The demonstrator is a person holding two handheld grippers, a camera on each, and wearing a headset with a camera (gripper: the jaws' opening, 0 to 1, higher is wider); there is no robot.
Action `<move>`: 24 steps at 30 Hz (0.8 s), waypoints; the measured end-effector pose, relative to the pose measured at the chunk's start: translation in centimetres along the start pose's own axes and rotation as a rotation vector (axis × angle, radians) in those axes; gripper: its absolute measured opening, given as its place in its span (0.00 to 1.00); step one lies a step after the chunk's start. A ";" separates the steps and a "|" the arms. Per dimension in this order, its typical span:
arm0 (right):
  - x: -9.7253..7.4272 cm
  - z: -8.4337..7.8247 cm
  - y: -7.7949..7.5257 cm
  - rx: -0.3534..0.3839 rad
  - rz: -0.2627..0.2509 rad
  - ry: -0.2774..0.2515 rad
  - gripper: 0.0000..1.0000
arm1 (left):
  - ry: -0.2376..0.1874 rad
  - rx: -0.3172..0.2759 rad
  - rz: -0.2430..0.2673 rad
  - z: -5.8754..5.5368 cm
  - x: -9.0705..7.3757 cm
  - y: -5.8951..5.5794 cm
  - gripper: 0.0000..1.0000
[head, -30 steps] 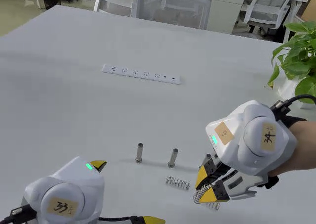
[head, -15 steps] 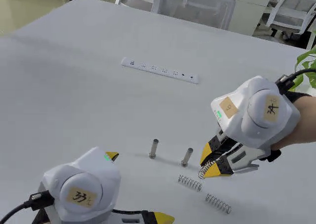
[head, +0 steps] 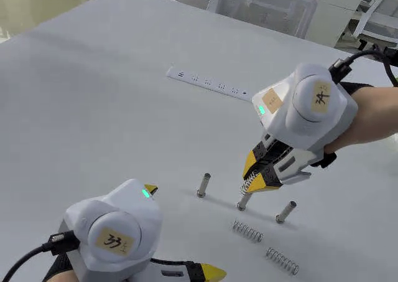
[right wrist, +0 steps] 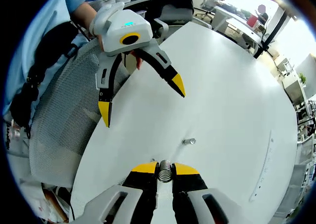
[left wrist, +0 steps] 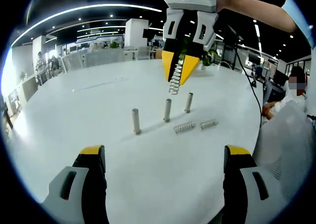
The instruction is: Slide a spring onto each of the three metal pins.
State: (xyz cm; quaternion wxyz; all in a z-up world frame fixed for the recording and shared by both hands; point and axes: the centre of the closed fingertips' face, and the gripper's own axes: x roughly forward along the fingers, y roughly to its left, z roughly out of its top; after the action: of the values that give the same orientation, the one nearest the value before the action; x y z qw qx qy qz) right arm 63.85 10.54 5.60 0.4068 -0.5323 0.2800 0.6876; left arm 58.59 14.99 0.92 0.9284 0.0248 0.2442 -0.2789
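We hold one coiled steel spring [head: 248,183] pinched between the jaws of our right gripper [head: 255,181], just above the middle of three short upright metal pins [head: 244,201]. No pin wears a spring yet. Two loose springs [head: 247,231] lie at five o'clock from it. At seven o'clock, our left gripper [left wrist: 164,152] gapes wide and empty.

Beyond the white bench [head: 93,95] stood grey mesh chairs [head: 267,7]; on the bench lay a white power strip [head: 210,84].
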 end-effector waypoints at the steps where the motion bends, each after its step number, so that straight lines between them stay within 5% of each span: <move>1: 0.1 0.1 -0.2 -0.006 -0.001 0.001 0.07 | 0.001 0.000 0.000 0.0 0.0 0.0 0.99; 24: 2.0 2.3 -5.0 -0.062 0.000 0.010 0.07 | 0.015 -0.036 -0.015 -0.7 0.4 -0.1 0.99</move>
State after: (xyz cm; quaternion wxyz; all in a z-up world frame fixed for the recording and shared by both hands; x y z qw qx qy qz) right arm 66.73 15.52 4.56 0.3886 -0.5483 0.2605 0.6932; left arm 58.48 14.81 0.12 0.9248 0.0082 0.2563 -0.2810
